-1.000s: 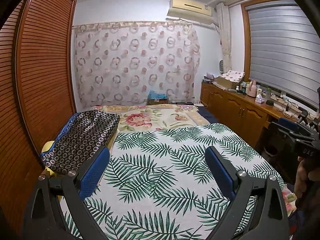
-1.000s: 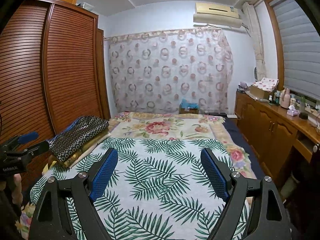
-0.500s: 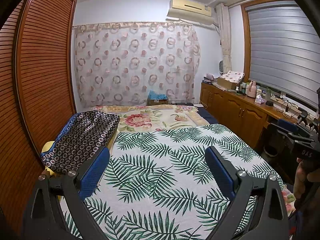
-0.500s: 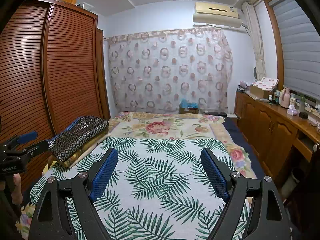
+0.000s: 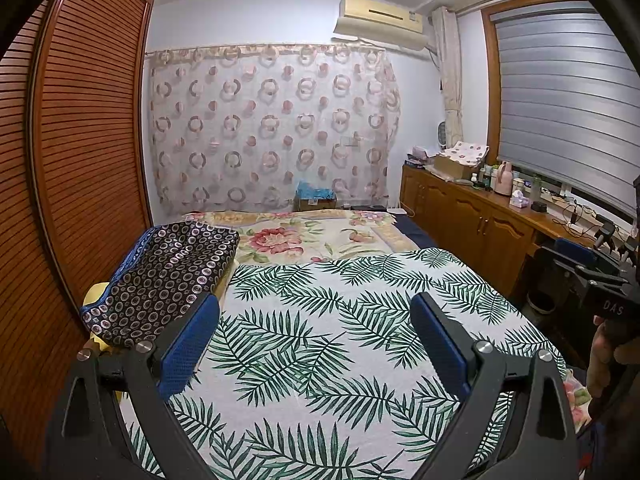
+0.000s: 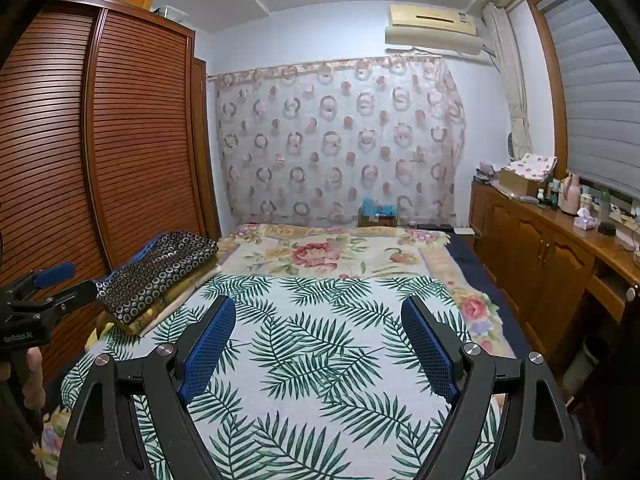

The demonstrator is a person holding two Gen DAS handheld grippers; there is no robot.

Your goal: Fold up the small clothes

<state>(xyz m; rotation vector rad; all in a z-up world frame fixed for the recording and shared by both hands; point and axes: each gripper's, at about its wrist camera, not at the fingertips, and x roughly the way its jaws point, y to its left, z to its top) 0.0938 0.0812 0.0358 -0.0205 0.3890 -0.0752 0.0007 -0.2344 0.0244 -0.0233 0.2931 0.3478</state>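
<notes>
Left gripper (image 5: 314, 320) and right gripper (image 6: 318, 322), fingers apart and empty, above the leaf-print cloth (image 5: 344, 344) spread on the bed (image 6: 332, 250).

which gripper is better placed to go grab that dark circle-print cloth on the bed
Left. The folded circle-print cloth lies just beyond the left gripper's left finger, while the right gripper sits farther off toward the bed's cabinet side. Both are open and empty.
</notes>
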